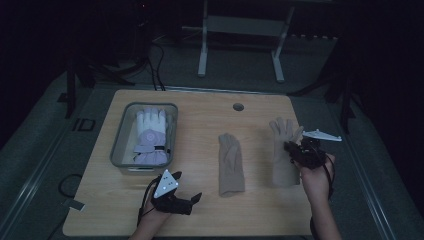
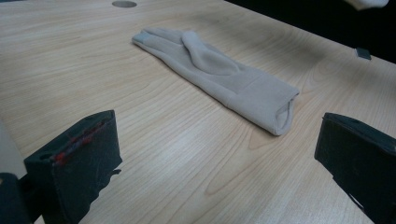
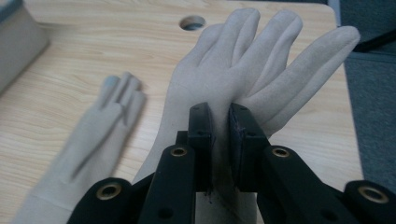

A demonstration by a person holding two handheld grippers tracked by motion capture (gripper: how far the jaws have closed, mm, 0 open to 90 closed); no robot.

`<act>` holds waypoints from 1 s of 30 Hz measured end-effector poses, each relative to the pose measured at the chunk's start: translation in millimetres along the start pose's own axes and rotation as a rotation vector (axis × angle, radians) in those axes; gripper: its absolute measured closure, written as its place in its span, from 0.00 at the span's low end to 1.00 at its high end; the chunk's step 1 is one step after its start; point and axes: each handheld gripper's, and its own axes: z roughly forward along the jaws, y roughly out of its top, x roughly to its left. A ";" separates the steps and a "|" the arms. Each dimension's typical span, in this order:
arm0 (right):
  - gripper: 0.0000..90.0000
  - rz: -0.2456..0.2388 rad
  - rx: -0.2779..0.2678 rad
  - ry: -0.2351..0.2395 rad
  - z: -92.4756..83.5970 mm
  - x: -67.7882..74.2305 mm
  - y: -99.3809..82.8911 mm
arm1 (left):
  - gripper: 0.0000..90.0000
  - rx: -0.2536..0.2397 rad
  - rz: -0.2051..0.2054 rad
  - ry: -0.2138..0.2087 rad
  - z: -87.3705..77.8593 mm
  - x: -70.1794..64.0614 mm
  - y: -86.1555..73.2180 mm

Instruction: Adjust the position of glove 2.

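A white glove (image 1: 150, 135) lies in the grey tray (image 1: 119, 137); the right tool (image 3: 219, 122) is clamped on a beige glove (image 3: 243, 60), the left tool (image 1: 192, 199) stands apart.

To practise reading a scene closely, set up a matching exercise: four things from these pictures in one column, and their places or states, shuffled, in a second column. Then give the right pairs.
Things
1. white and lilac glove
2. beige glove with spread fingers
3. beige glove with fingers together
4. left gripper

Places or states
A. lying flat in the middle of the table, untouched
B. jaws wide open, nothing between them
C. inside the grey bin
D. pinched by the right gripper

Pairs: 1-C, 2-D, 3-A, 4-B
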 end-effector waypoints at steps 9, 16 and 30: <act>0.89 -0.024 -0.018 0.040 2.5 30.5 16.2 | 0.01 0.000 -0.004 0.002 -0.5 0.6 0.2; 0.89 -0.038 -0.025 0.066 7.9 50.3 22.5 | 0.01 0.000 0.002 0.000 -0.3 -0.1 0.1; 0.89 -0.060 0.002 0.144 32.3 98.6 25.7 | 0.01 -0.014 -0.002 0.007 -3.2 1.2 0.9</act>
